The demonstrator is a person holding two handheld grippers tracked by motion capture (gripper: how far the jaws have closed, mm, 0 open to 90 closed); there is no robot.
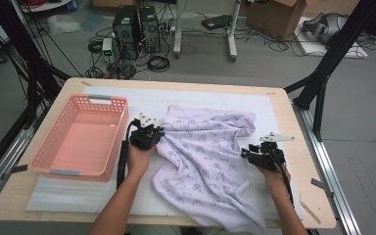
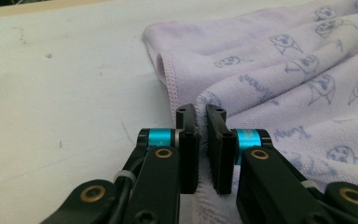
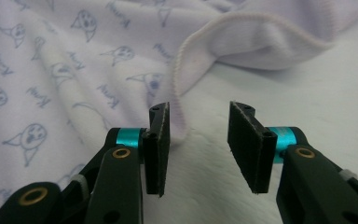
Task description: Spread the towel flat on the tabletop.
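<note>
Two grippers work on one pale lilac terry towel (image 1: 205,156) printed with small grey cat faces, which lies crumpled in the middle of the white mat (image 1: 142,100) on the wooden table (image 1: 301,147), just right of the pink plastic basket (image 1: 81,137). The left gripper (image 2: 201,122) has its jaws closed almost fully on the towel's left edge, and a strip of the cloth is seen pinched between the pads. The right gripper (image 3: 198,128) stands at the towel's right side with jaws wide apart; the stitched hem (image 3: 182,79) passes just beside its left pad, but nothing is held.

I judge the work is at an early stage: one side is gripped, the other is not yet caught, the towel is not spread or folded, and the basket has nothing inside.
</note>
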